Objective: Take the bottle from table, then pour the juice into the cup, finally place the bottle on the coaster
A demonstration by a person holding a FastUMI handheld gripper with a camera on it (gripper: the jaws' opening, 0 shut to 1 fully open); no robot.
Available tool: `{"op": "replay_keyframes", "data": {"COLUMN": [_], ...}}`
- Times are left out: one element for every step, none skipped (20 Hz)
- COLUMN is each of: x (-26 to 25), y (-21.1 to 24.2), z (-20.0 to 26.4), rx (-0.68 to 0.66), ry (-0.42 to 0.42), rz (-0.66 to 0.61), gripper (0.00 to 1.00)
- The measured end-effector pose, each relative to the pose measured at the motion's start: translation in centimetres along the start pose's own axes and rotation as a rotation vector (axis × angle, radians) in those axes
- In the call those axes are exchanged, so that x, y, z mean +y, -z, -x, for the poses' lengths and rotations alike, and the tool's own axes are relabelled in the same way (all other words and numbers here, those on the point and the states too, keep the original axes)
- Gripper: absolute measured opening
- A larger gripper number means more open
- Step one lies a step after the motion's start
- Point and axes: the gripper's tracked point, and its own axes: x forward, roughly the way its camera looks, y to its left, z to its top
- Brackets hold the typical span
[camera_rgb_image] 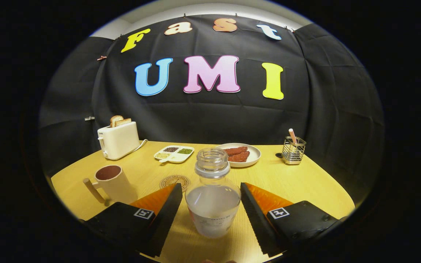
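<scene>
1. On the table (298, 182), the uncapped bottle (212, 204) stood upright between your gripper (210, 204) fingers, spread apart, a gap on each side.
2. Cup (113, 182) sat beyond the left finger, coaster (175, 180) just ahead.

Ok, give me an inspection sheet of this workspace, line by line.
Surface: light wooden table, dry, no spills seen.
Job's things: open clear bottle, no cap, partly filled with pale liquid, upright between the fingers; cup with a wooden handle ahead of the left finger; round coaster just beyond the left finger, partly hidden by it.
Clutter: toaster with bread in it, divided dish of seeds, plate of reddish slices, wire holder with a straw.
Grippers: gripper open, fingers either side of the bottle, gaps showing on both sides.
Cables: toaster cord lying on the table.
Surroundings: black cloth wall behind the table.
</scene>
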Motion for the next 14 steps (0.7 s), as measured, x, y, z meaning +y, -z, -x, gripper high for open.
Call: {"op": "replay_keyframes", "data": {"x": [0.1, -0.2, -0.5, -0.5, -0.5, -0.5, -0.2, 0.2, 0.4, 0.5, 0.7, 0.8, 1.0, 1.1], "y": [0.0, 0.2, 0.6, 1.0, 1.4, 1.7, 1.8, 1.8, 1.7, 1.7, 1.7, 1.8, 1.8, 1.8], "z": [-0.2, -0.4, -0.6, -0.8, -0.9, -1.0, -1.1, -1.2, -1.4, -1.3, -1.3, -1.3, -1.4, -1.4], "rx": [-0.006, -0.009, -0.003, 0.005, 0.013, 0.021, 0.028, 0.026, 0.018, 0.014, 0.011, 0.014, 0.019, 0.032], "ry": [-0.011, -0.008, -0.006, -0.010, -0.016, -0.021, -0.030, -0.042, -0.049, -0.055, -0.062, -0.067, -0.071, -0.073], "rz": [0.005, 0.018, 0.030, 0.031, 0.026, 0.018, 0.011, 0.006, 0.010, 0.021, 0.027, 0.033, 0.043, 0.052], "gripper": [0.98, 0.98, 0.97, 0.98, 0.97, 0.96, 0.94, 0.93, 0.86, 0.80, 0.80, 0.79, 0.79, 0.78]}}
